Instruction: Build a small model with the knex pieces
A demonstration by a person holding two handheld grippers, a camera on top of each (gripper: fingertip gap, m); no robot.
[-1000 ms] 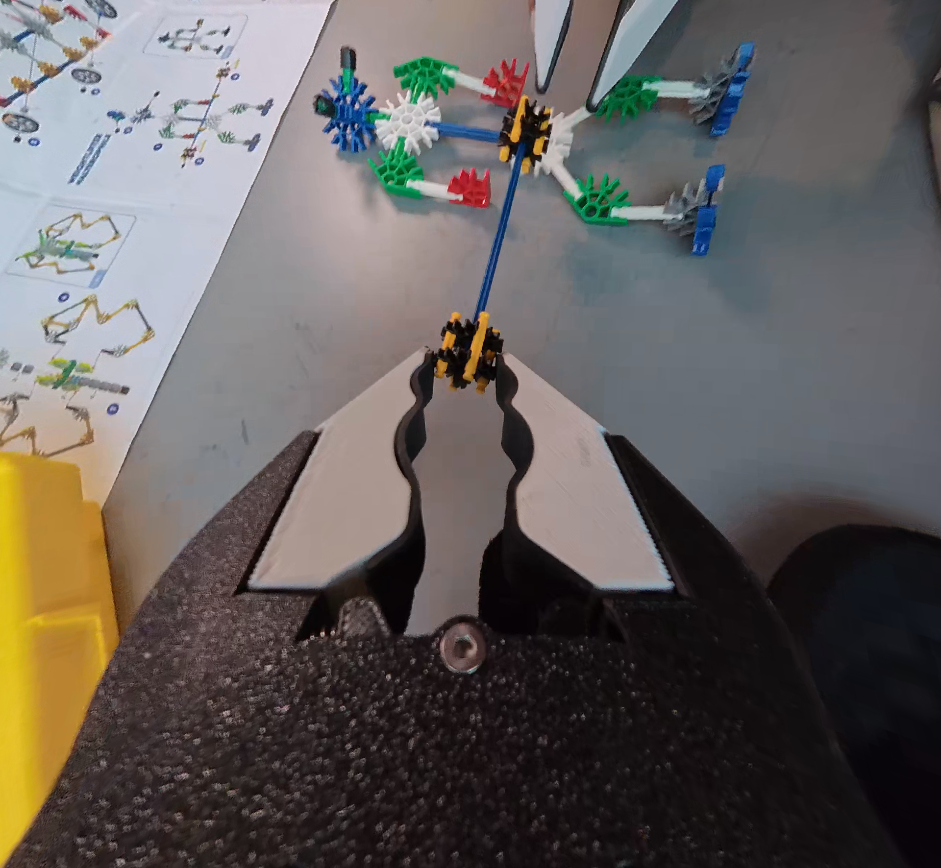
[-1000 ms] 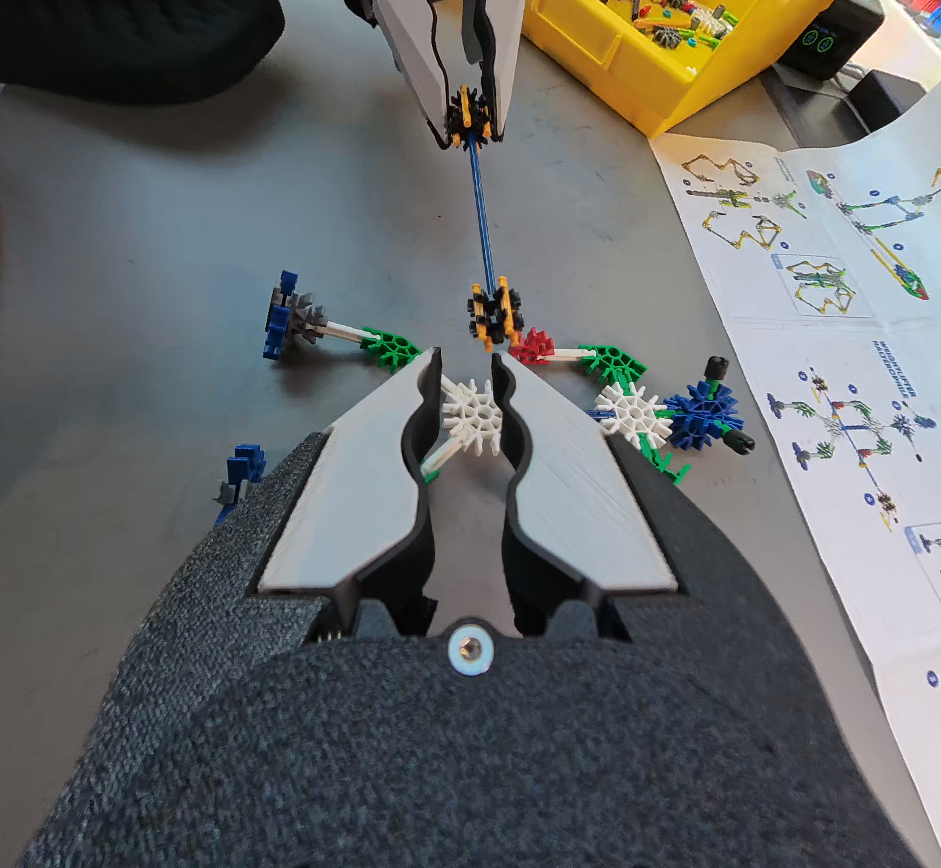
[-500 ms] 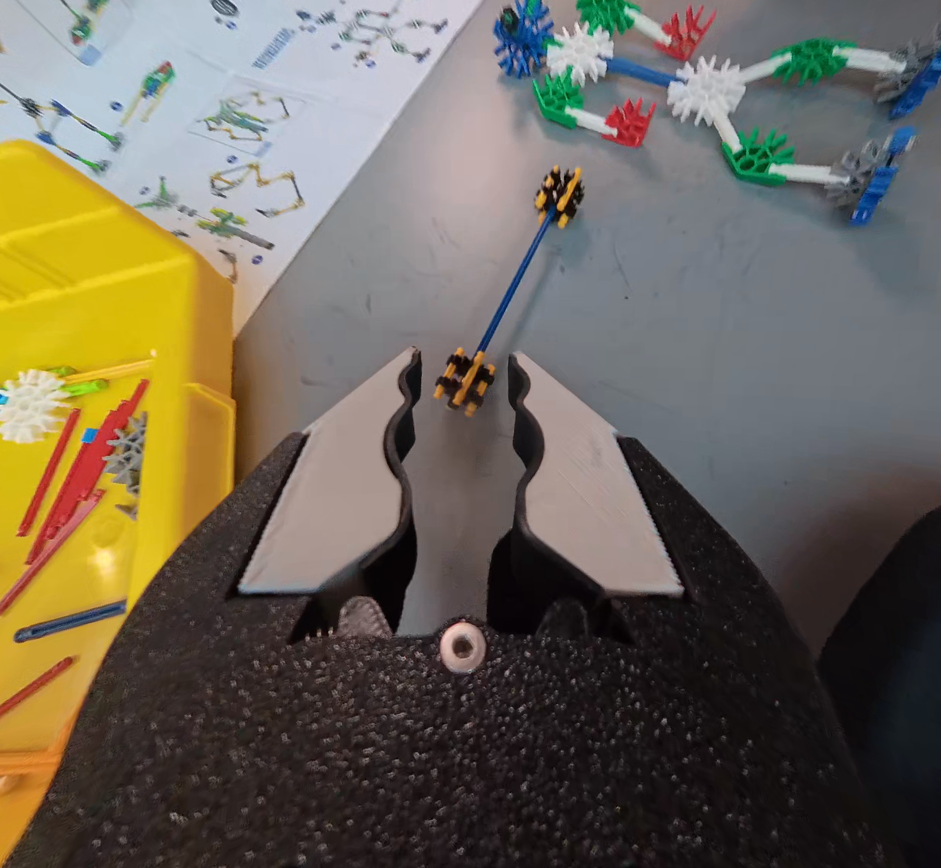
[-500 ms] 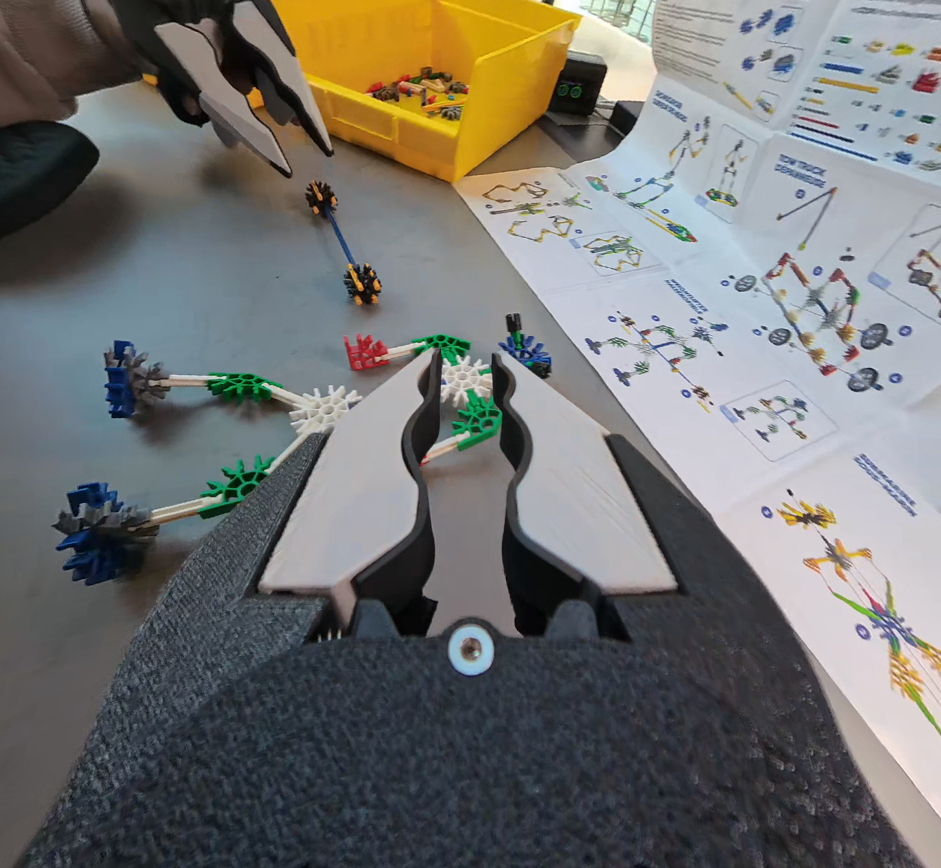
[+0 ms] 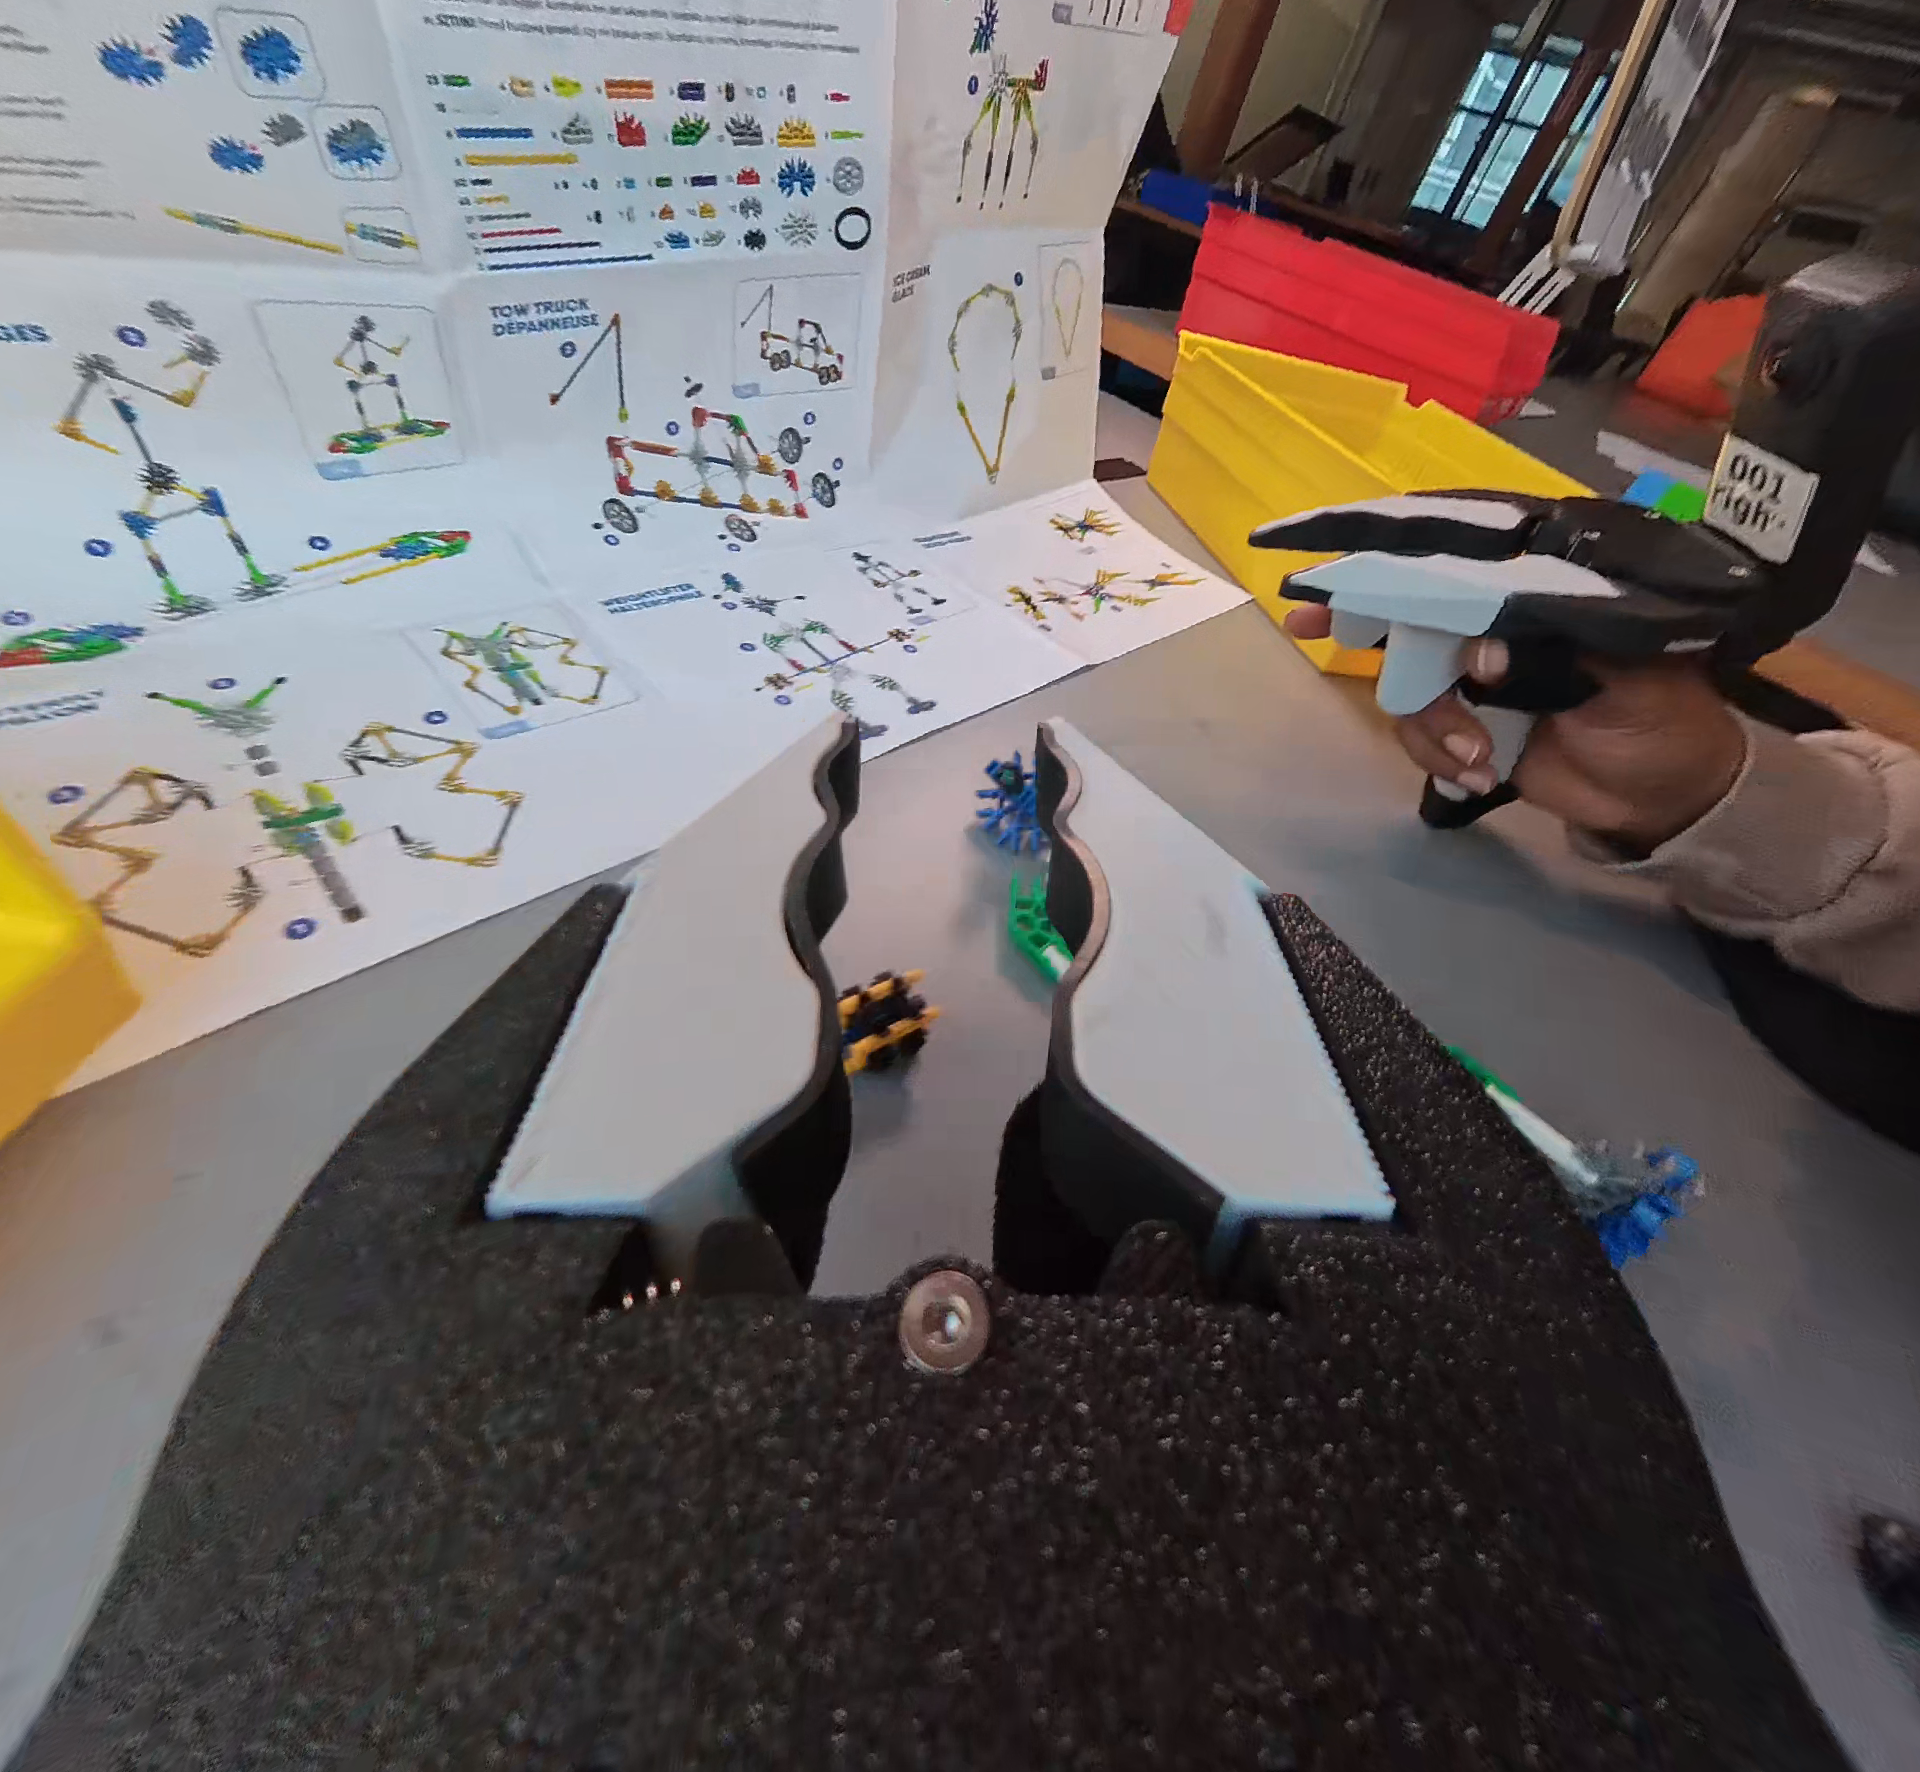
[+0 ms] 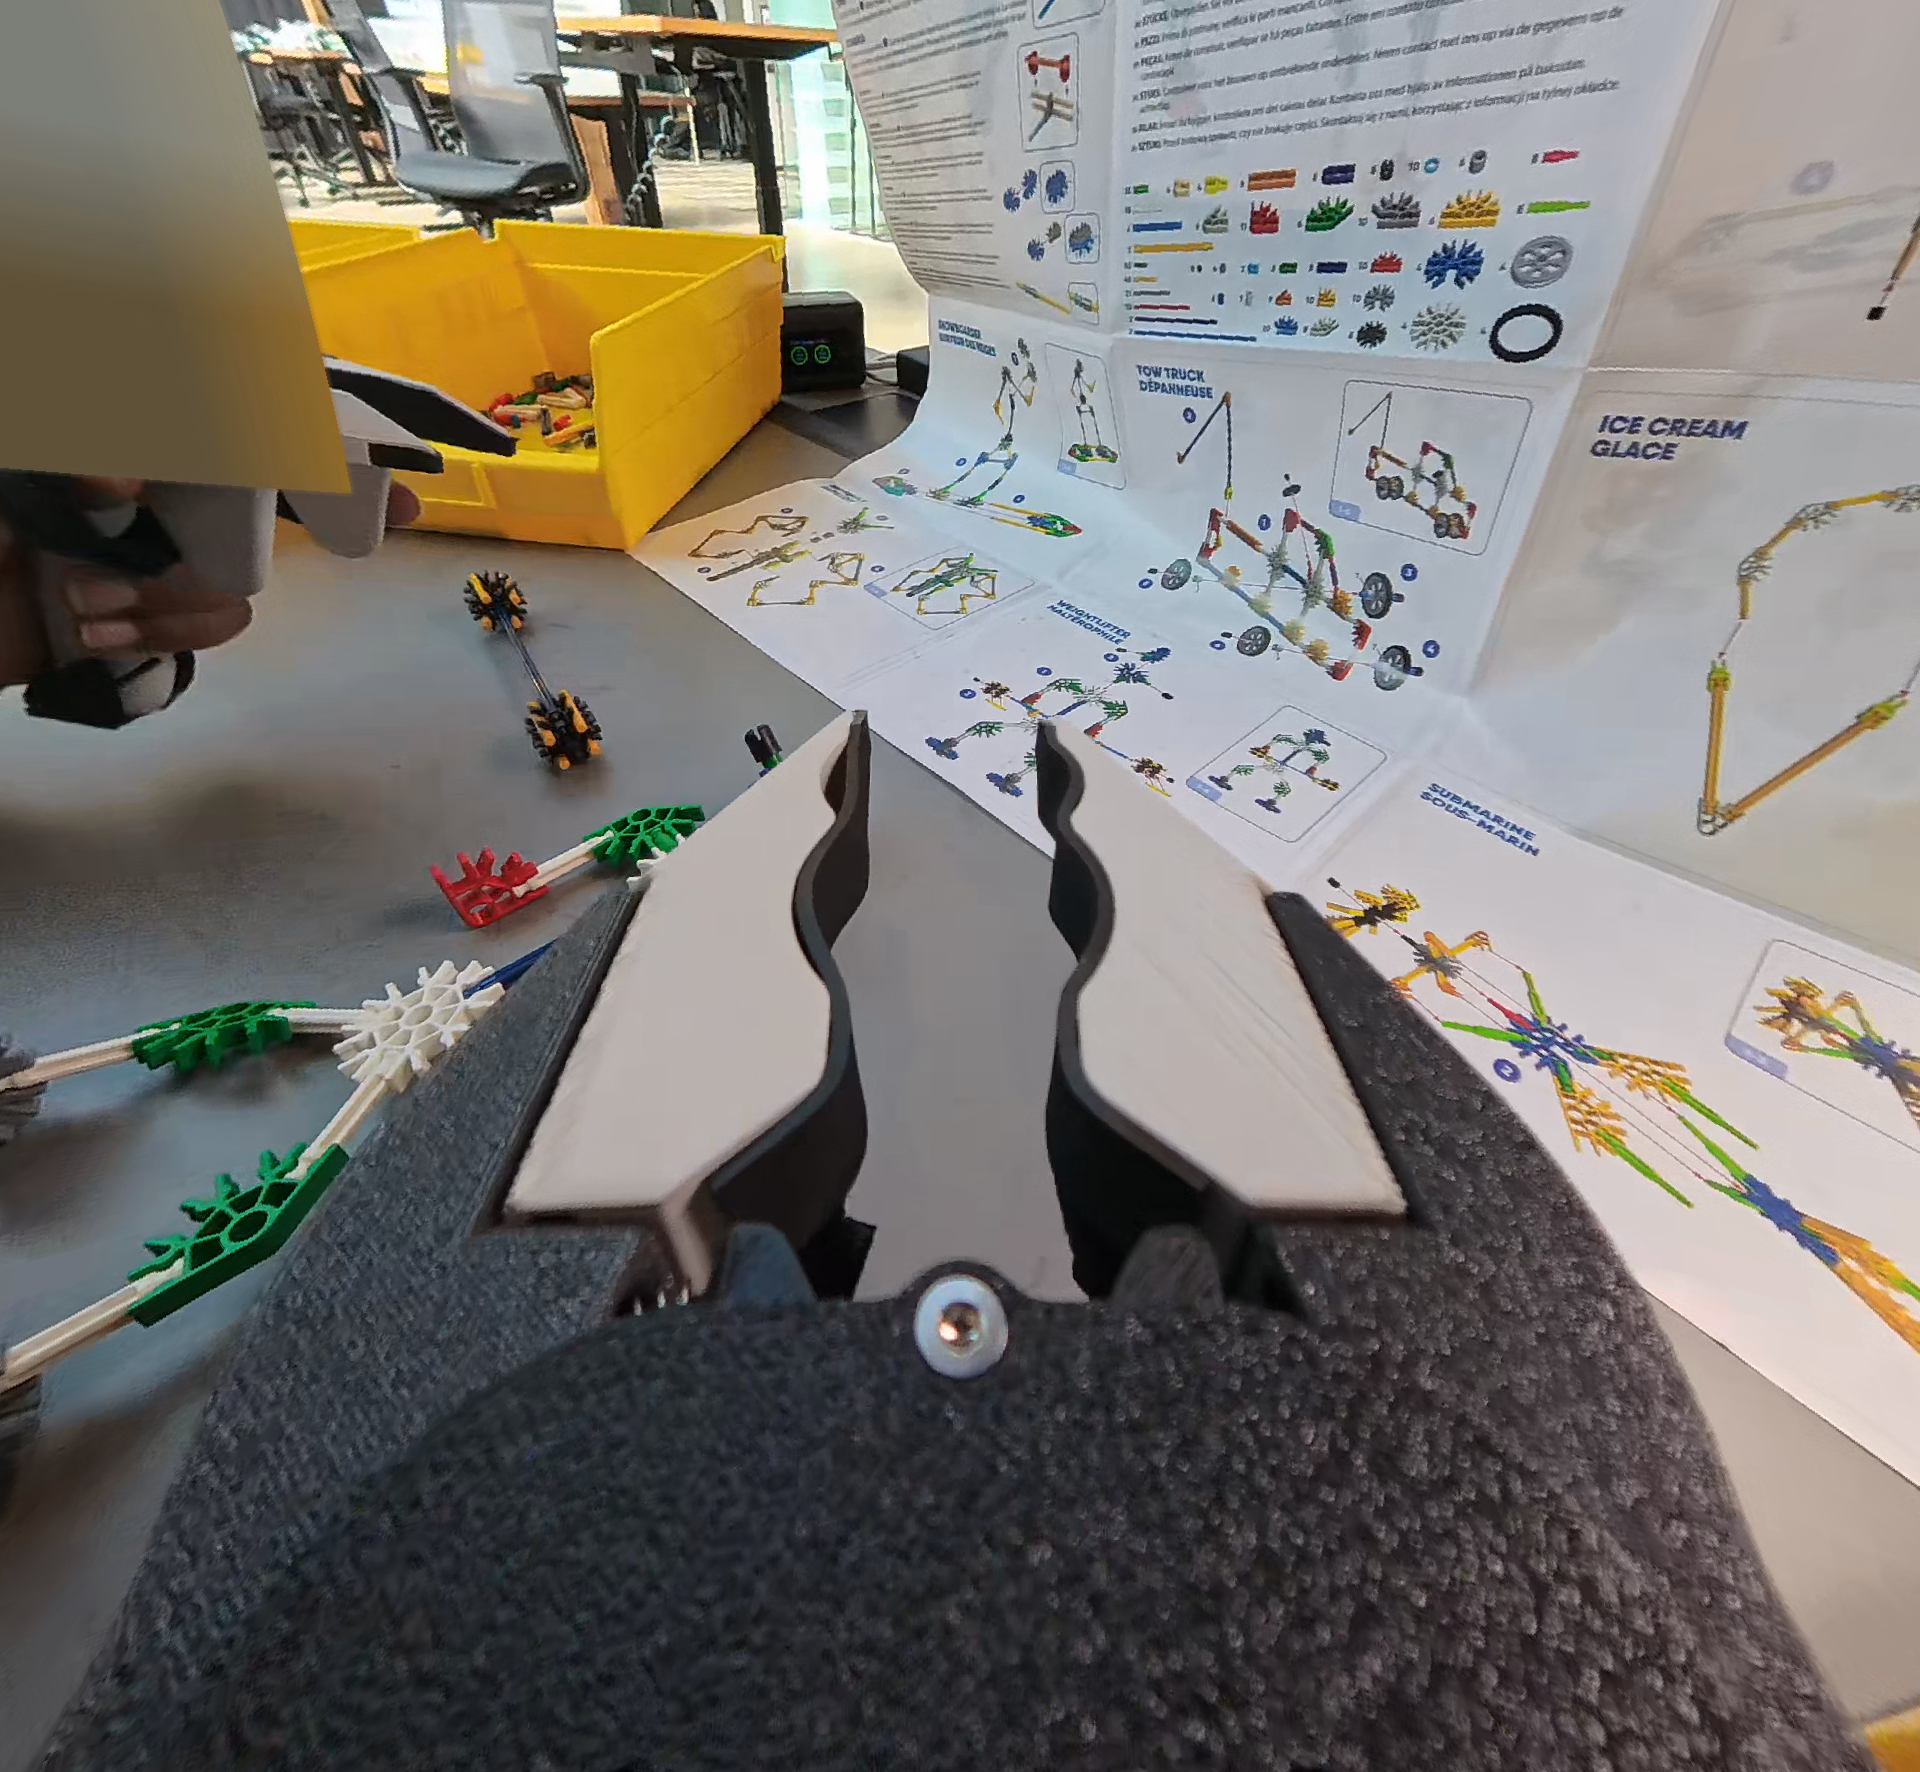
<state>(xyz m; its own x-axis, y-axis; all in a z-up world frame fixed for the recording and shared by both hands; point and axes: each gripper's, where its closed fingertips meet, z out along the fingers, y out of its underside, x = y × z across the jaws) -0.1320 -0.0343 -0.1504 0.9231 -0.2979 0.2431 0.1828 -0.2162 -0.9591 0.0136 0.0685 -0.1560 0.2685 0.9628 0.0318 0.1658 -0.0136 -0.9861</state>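
My left gripper is open and empty, raised above the grey table. Below its gap lie a black-and-yellow connector cluster, a blue connector and a green one. My right gripper is open and empty, over the table edge of the instruction sheet. A blue rod with a black-and-yellow cluster at each end lies loose on the table. The stick figure of white, green and red connectors lies left of my right gripper. The left gripper also shows there, and the right gripper in the left wrist view.
A yellow bin with loose parts stands at the back. More yellow and red bins stand behind the right gripper. The sheet curves up as a backdrop. A person's hand holds the right gripper. A small black device sits by the bin. The blue connector is about equally far from each gripper, around 12 cm.
My left gripper opened, let go of the rod's cluster and drew back and up. My right gripper opened off the figure's white connector and lifted away. Rod and figure now lie apart.
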